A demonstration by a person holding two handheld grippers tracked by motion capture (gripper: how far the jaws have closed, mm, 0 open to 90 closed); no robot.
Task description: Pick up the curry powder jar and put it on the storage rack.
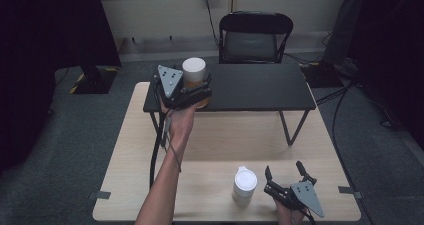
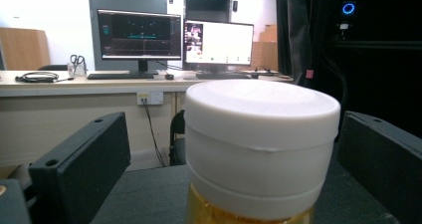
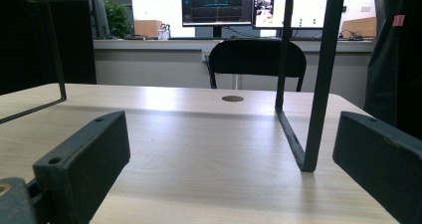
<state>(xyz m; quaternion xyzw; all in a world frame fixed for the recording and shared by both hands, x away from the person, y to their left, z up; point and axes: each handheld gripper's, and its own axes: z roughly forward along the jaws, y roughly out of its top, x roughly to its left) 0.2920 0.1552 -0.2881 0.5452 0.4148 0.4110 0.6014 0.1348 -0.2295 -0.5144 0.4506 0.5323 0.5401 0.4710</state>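
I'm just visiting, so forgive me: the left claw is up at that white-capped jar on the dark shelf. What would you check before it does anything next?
1. Jar between the left gripper jaws: ok.
2. Jaws touching the jar: not ok, gaps show on both sides in the left gripper view.
3. Jar upright on the black shelf: ok.
4. White lid seated level: ok.
5. Right gripper apart from the second jar on the wooden table: ok, open with nothing between its jaws.
6. How near the jar stands to the shelf edge: cannot tell.
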